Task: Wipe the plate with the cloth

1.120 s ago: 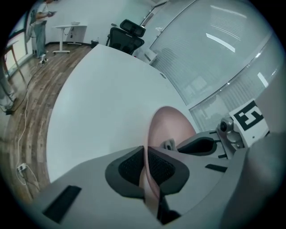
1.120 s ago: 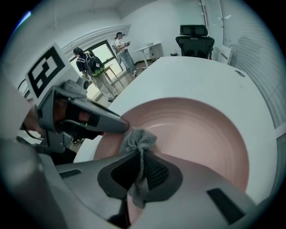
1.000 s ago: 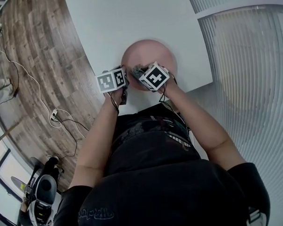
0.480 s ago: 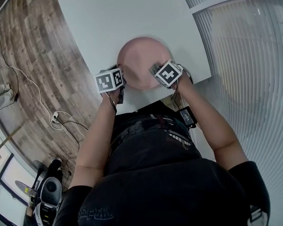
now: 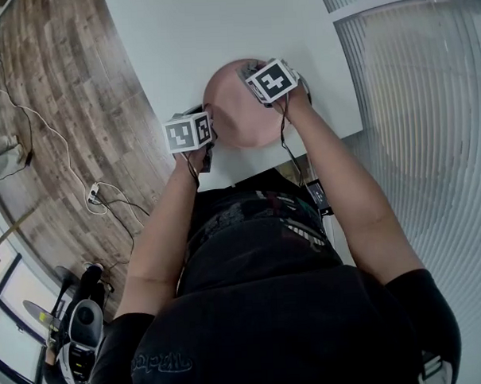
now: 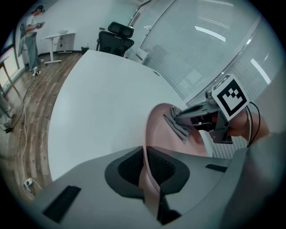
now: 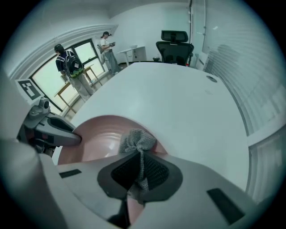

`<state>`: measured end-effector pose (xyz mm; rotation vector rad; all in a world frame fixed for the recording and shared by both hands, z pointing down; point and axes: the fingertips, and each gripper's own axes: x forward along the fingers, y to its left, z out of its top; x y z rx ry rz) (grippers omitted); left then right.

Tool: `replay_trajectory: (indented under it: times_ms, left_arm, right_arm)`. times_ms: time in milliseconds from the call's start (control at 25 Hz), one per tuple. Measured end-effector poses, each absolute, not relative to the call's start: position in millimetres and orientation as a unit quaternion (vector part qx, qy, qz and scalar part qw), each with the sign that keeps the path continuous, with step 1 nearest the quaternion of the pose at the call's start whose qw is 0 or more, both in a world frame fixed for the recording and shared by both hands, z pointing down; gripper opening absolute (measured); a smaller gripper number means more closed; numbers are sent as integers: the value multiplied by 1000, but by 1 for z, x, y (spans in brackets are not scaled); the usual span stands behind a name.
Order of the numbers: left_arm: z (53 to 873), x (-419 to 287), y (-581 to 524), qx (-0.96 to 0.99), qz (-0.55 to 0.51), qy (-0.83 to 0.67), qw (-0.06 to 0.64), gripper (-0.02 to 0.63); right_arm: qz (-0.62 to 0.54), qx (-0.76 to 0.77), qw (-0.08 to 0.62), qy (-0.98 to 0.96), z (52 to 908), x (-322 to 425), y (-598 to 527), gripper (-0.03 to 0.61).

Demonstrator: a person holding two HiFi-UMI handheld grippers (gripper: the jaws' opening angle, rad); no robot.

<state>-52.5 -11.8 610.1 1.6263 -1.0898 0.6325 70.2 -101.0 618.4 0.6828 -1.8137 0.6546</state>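
Note:
A pink plate (image 5: 235,116) lies at the near edge of the white table (image 5: 217,29). My left gripper (image 5: 208,123) is shut on the plate's left rim; in the left gripper view the rim (image 6: 151,181) runs edge-on between the jaws of the left gripper (image 6: 147,166). My right gripper (image 5: 249,70) is over the plate's far right part, shut on a grey knitted cloth (image 7: 136,141). The cloth bunches out past the right gripper (image 7: 138,172) onto the plate (image 7: 98,138). In the left gripper view the cloth (image 6: 176,126) rests on the plate's inside (image 6: 161,129).
The table's near edge runs just behind the plate, and a ribbed glass wall (image 5: 427,99) stands on the right. A black office chair (image 7: 174,44) is at the table's far end. Two people (image 7: 67,62) stand by the windows. Cables (image 5: 89,198) lie on the wooden floor at left.
The right gripper has carried the cloth from the plate's near side round its right side to the far right part. The left gripper has stayed on the rim.

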Motion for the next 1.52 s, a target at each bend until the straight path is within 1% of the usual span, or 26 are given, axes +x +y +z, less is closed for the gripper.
replay_trajectory:
  times_ms: [200, 480, 600, 800, 1040, 1280, 1520]
  left_arm:
    - [608, -57, -11, 675, 262, -458, 516, 31]
    - [612, -55, -11, 672, 255, -469, 513, 31]
    - [611, -54, -12, 670, 252, -473, 513, 31]
    - [612, -56, -11, 671, 254, -473, 512, 31]
    - [613, -55, -10, 677, 266, -468, 502, 32]
    - [615, -54, -11, 683, 276, -458, 498, 35]
    - [614, -53, -8, 695, 295, -446, 480, 41]
  right_arm:
    - [255, 242, 508, -787, 614, 18, -90, 31]
    - [272, 145, 486, -818, 615, -25, -25, 31]
    - [262, 106, 491, -824, 613, -28, 5, 31]
    - [273, 44, 515, -812, 615, -11, 55, 31]
    - [272, 7, 574, -772, 620, 42, 82, 31]
    - [249, 13, 641, -726, 628, 107, 53, 31]
    - [216, 66, 674, -703, 627, 127, 7, 31]
